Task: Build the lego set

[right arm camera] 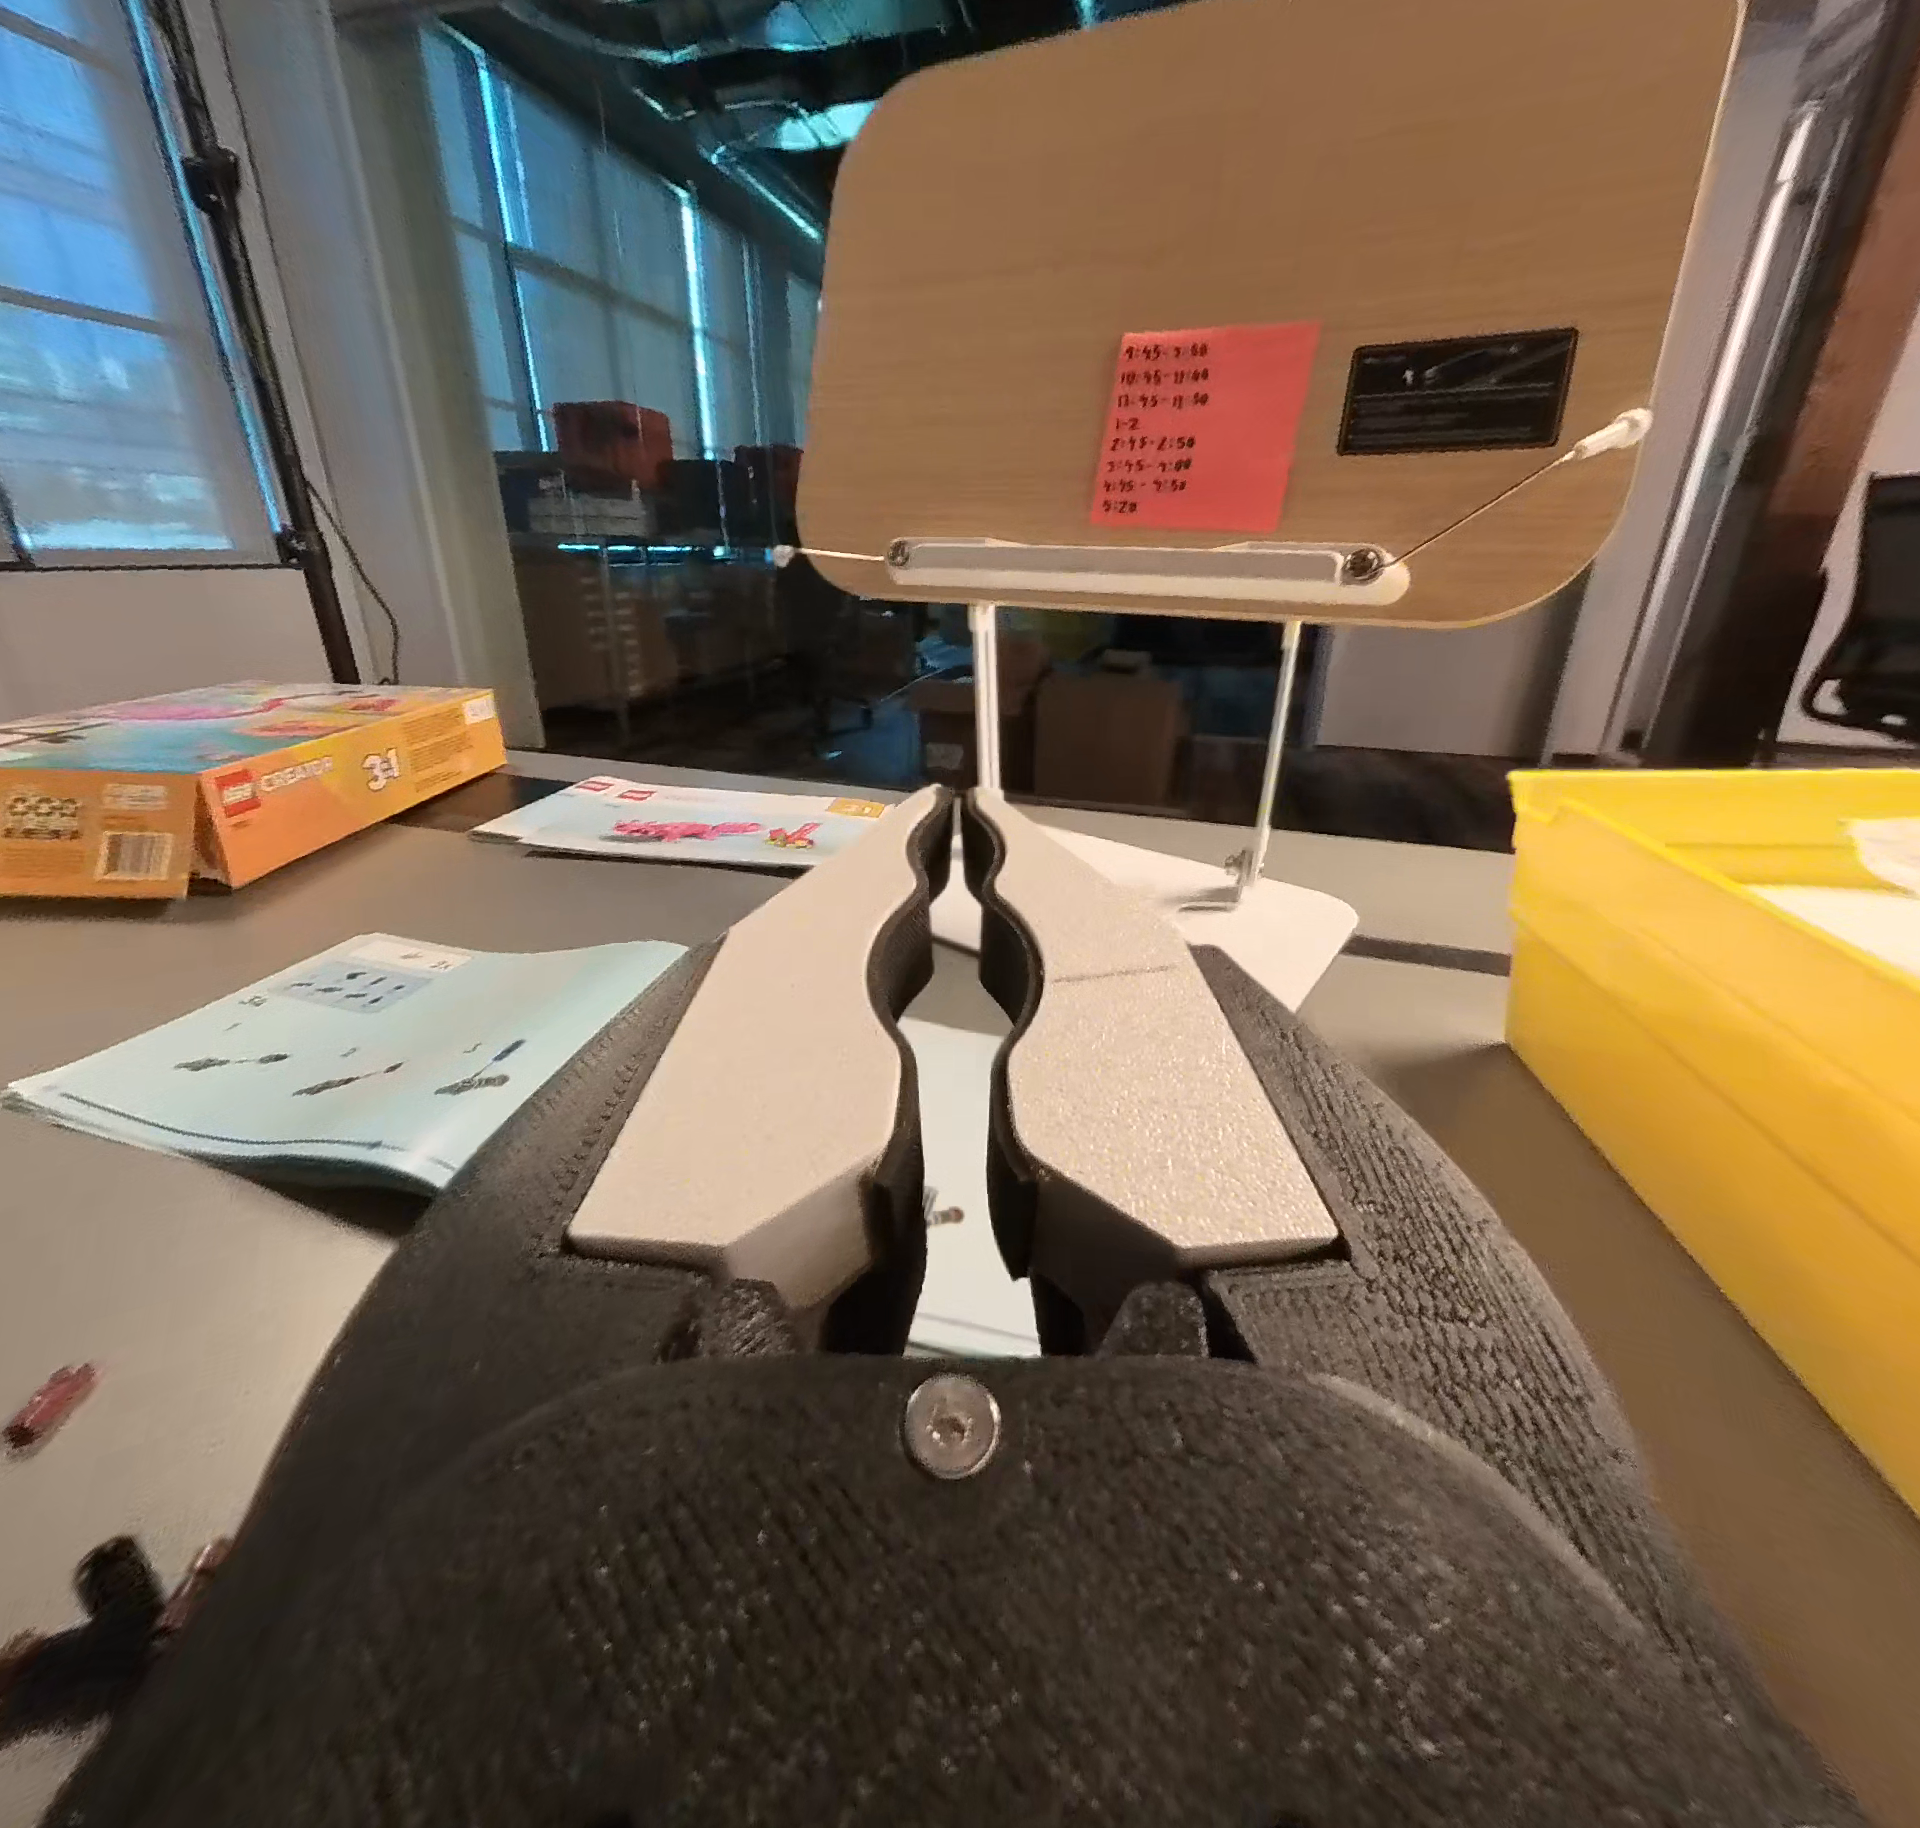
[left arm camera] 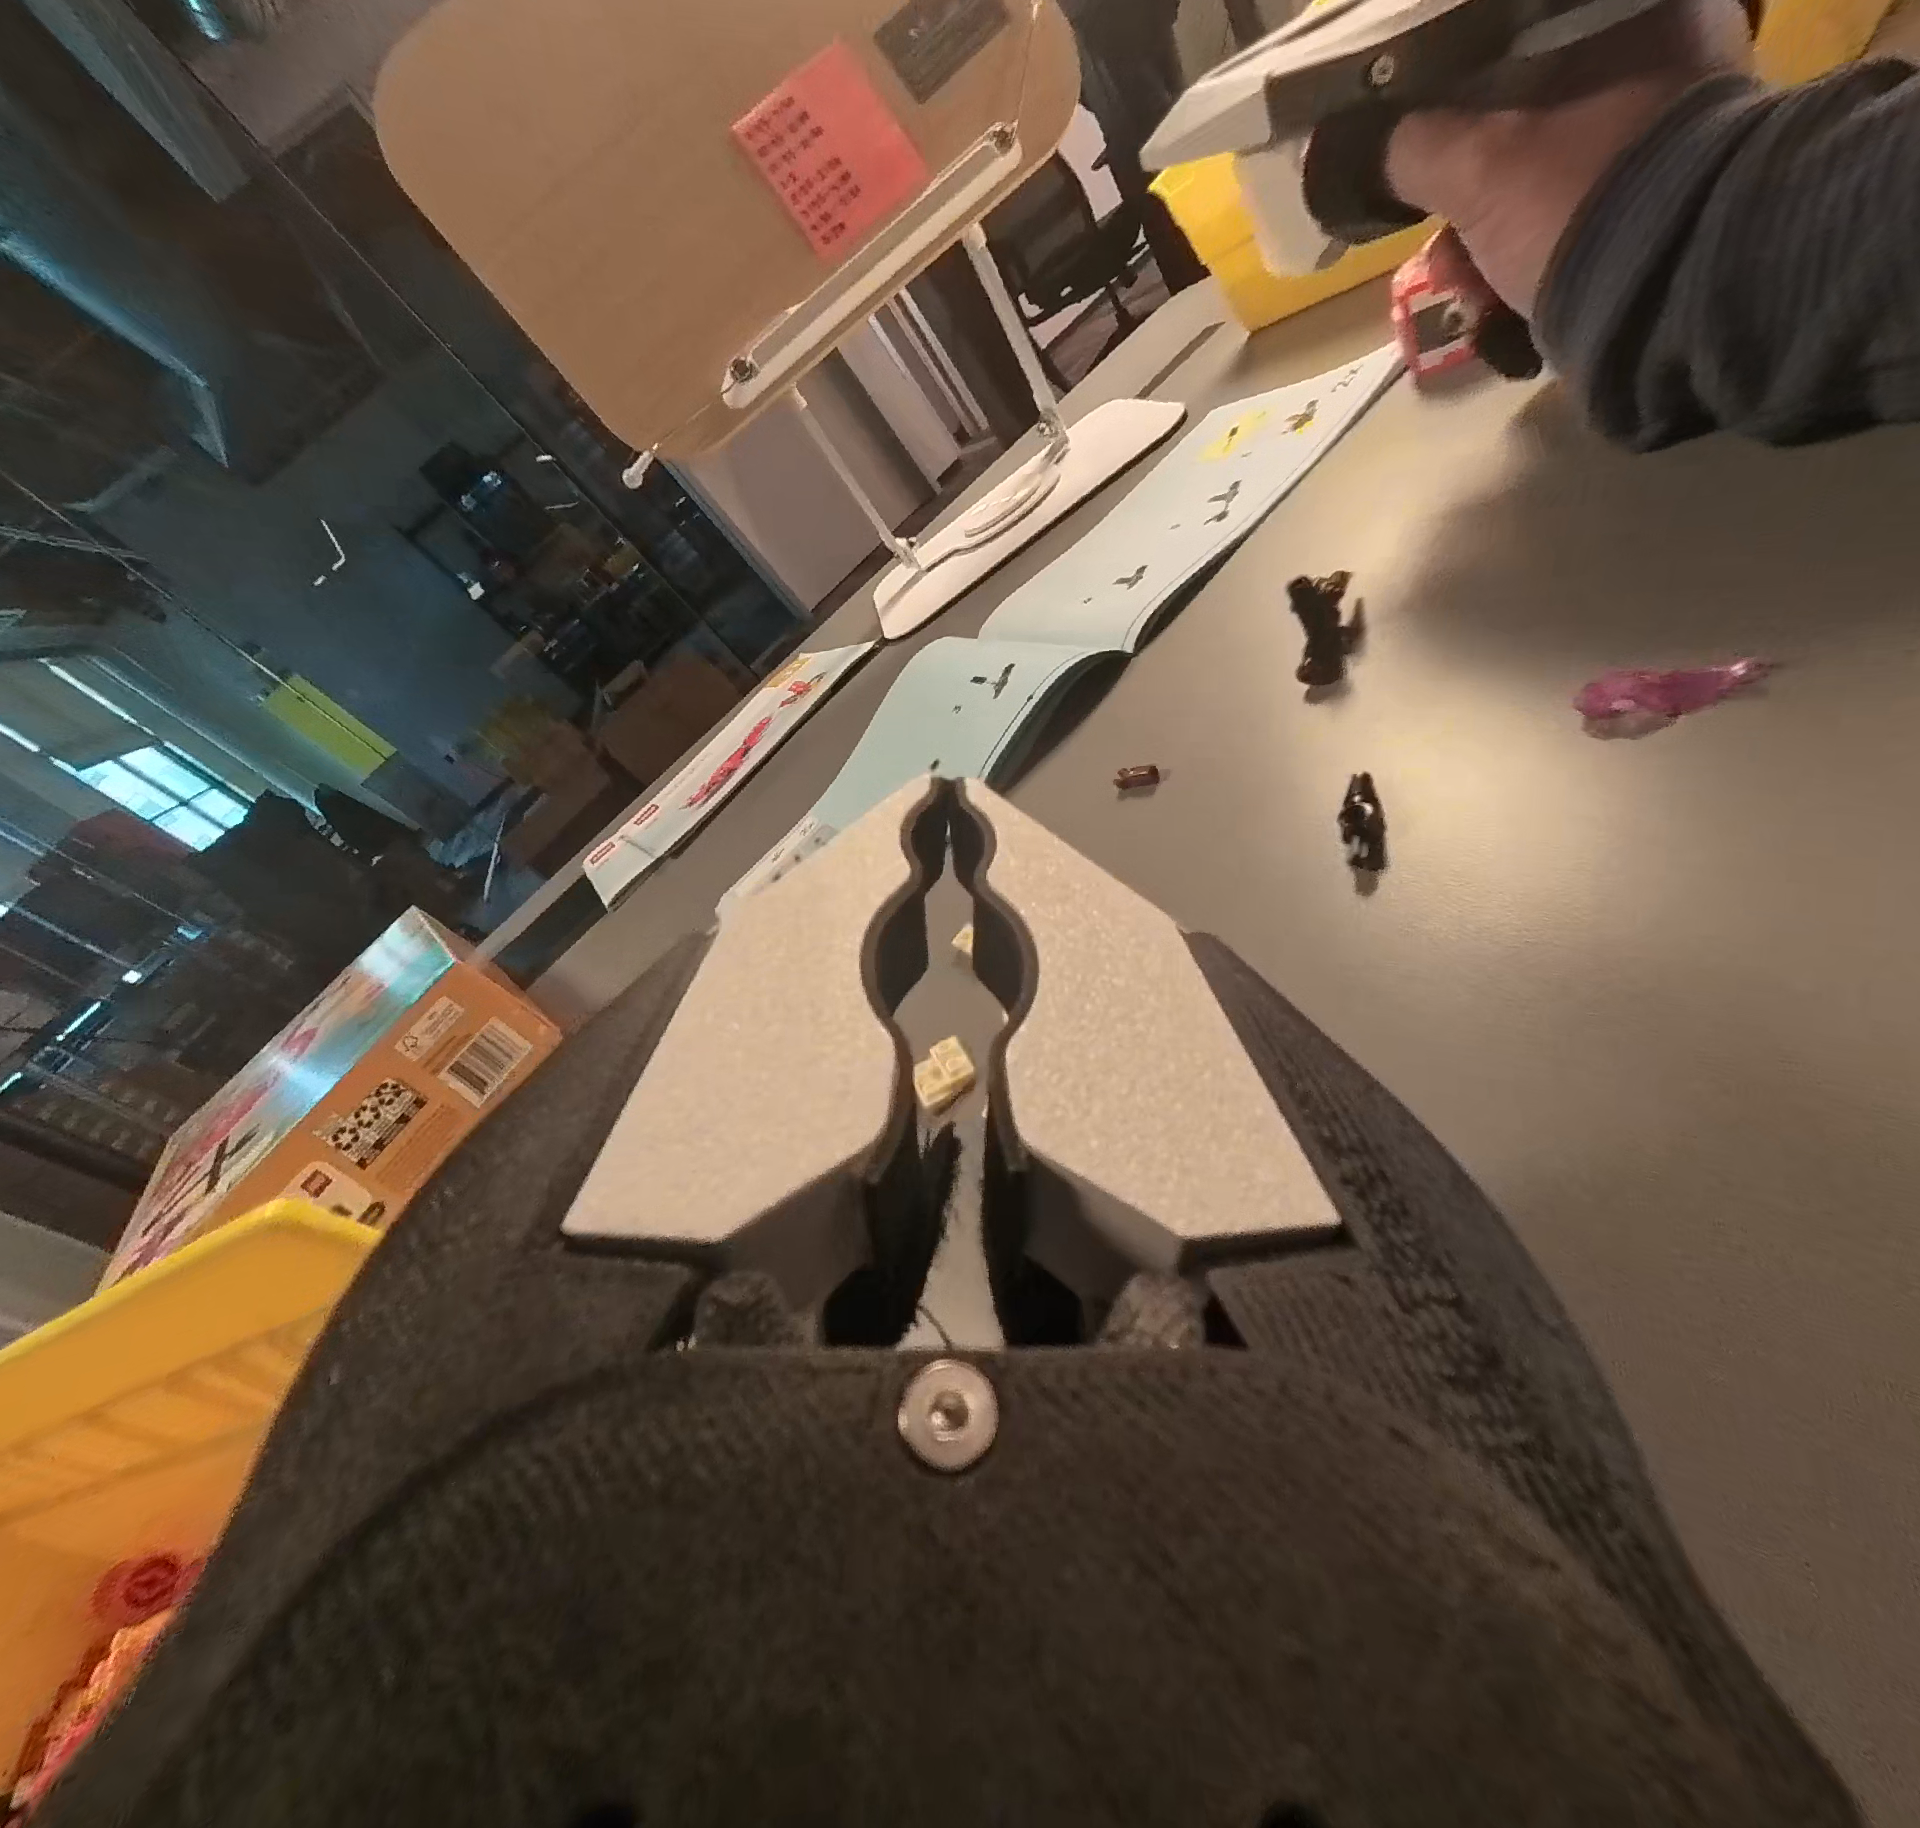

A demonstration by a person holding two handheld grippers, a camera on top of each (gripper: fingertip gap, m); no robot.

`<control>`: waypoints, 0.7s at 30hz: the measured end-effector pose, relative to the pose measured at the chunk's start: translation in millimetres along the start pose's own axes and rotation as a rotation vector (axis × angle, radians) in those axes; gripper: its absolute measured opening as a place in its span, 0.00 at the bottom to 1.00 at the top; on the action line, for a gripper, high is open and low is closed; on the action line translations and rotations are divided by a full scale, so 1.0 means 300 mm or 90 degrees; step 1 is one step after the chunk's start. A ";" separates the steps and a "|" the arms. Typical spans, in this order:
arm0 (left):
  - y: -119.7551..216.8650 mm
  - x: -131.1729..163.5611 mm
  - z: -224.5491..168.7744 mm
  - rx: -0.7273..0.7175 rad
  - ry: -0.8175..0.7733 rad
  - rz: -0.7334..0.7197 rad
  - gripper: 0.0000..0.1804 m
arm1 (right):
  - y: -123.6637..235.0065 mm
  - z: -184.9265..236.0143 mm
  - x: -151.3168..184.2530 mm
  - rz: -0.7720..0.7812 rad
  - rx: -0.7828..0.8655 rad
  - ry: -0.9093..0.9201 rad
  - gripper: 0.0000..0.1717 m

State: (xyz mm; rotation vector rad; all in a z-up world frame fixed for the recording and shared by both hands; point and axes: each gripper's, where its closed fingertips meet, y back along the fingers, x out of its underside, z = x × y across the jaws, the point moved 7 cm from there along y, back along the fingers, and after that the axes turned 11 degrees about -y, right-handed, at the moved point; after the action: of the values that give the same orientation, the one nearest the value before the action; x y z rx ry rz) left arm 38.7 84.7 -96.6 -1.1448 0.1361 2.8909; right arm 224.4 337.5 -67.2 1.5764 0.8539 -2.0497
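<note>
1. Jaws first: on my left gripper (left arm camera: 948, 791) the tips are meeting, pressed together on nothing.
2. On my right gripper (right arm camera: 958, 802) the tips are standing closed to a thin slit, and nothing is sitting in it. It is hovering above the table (right arm camera: 208, 1259), pointing at 12 o'clock toward the stand (right arm camera: 1247, 272).
3. My left gripper is tilting low over the table. Two cream bricks (left arm camera: 945, 1077) are showing through the hollow behind its tips, lying on the table under the fingers and not gripped.
4. Dark pieces (left arm camera: 1320, 625) are lying at 1 o'clock of the left tips, a brown bit (left arm camera: 1138, 776) is just beside them at 3 o'clock, and a pink piece (left arm camera: 1662, 698) is sitting farther out at 2 o'clock. I am judging all of these small enough to slip from anything but the very tips.
5. An open booklet (left arm camera: 1143, 552) is lying at 12 o'clock, just past the left tips.
6. Containers: a yellow bin (left arm camera: 156, 1363) is sitting at 8 o'clock of my left gripper, holding red and pink pieces (left arm camera: 135, 1612), too blurred for me to sort.
7. A second bin (right arm camera: 1662, 1051) is standing at 3 o'clock of my right gripper. Something pale is lying inside; I cannot tell what.
8. An orange box (right arm camera: 260, 781) is resting closed at 10 o'clock in the right view.
</note>
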 end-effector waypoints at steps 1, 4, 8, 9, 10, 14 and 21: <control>-0.002 0.006 0.001 -0.003 -0.004 0.013 0.00 | -0.004 -0.002 0.003 0.008 -0.006 -0.010 0.00; -0.003 0.009 -0.001 -0.012 -0.028 0.029 0.00 | 0.010 -0.001 -0.008 -0.018 -0.019 -0.039 0.00; 0.000 0.007 0.002 -0.017 -0.031 0.025 0.00 | 0.022 0.013 -0.013 -0.032 -0.073 -0.092 0.02; 0.000 0.007 0.004 -0.016 -0.024 0.022 0.00 | 0.024 0.019 -0.016 -0.037 -0.090 -0.104 0.03; 0.000 0.008 0.006 -0.015 -0.018 0.020 0.00 | 0.025 0.021 -0.016 -0.039 -0.096 -0.111 0.03; 0.002 0.012 0.014 -0.018 -0.001 0.017 0.00 | 0.026 0.012 -0.013 -0.036 -0.086 -0.119 0.03; 0.002 0.006 0.007 -0.009 -0.004 0.011 0.00 | 0.010 -0.019 0.005 -0.012 -0.053 -0.146 0.03</control>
State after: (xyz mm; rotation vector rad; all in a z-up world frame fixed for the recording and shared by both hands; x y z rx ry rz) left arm 35.9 84.3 -96.1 -1.1427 0.1256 2.9144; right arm 230.0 339.3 -70.2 1.2644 0.8577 -2.1283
